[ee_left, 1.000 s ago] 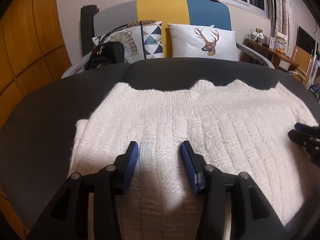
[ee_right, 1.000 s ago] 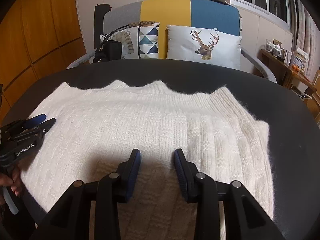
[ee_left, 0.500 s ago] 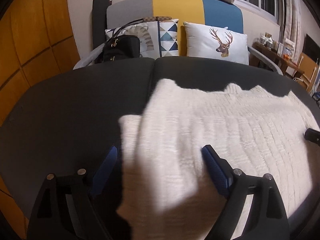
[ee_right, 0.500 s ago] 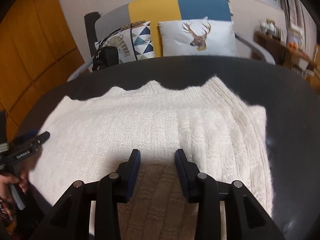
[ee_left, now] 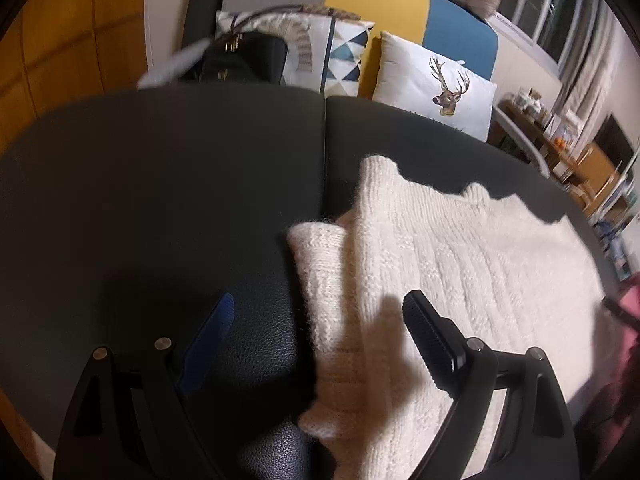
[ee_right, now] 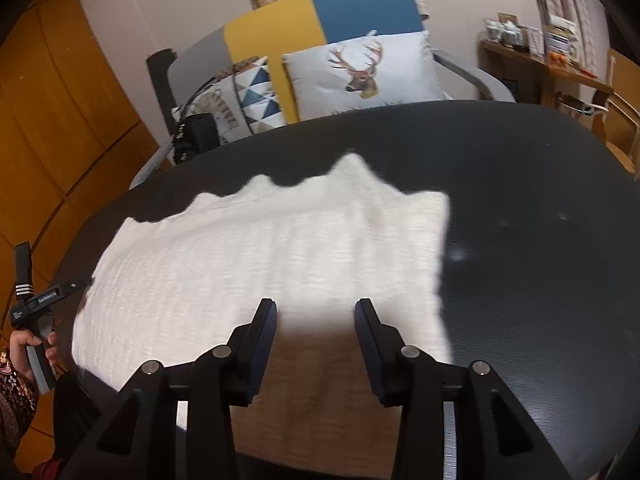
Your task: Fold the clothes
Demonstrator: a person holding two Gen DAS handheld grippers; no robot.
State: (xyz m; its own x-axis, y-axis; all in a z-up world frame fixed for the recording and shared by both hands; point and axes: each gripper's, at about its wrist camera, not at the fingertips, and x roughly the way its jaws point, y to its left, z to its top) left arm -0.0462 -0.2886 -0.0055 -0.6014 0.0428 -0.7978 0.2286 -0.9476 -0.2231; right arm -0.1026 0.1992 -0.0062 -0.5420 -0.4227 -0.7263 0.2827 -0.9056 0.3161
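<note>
A cream knitted sweater [ee_left: 452, 256] lies folded flat on a dark leather surface [ee_left: 180, 184]. In the left wrist view my left gripper [ee_left: 320, 316] hangs wide open over the sweater's left edge, one finger above the leather, the other above the knit. The folded sleeve edge [ee_left: 320, 256] shows between the fingers. In the right wrist view the sweater [ee_right: 248, 256] spreads to the left, and my right gripper [ee_right: 316, 320] stands open above its near right part, holding nothing. The left gripper [ee_right: 44, 300] shows at the far left, held by a hand [ee_right: 24, 348].
Behind the dark surface [ee_right: 540, 216] stands a grey, yellow and blue sofa [ee_right: 320, 20] with a deer cushion [ee_right: 360, 68], a triangle-pattern cushion [ee_left: 344, 56] and a black bag [ee_left: 240, 60]. Orange wood panels [ee_left: 60, 40] line the left; a cluttered side table [ee_right: 544, 52] stands right.
My left gripper has swung left to the sweater's left edge and opened wide. My right gripper has shifted slightly right and tilted, its fingers a little wider apart. The sweater lies as before.
</note>
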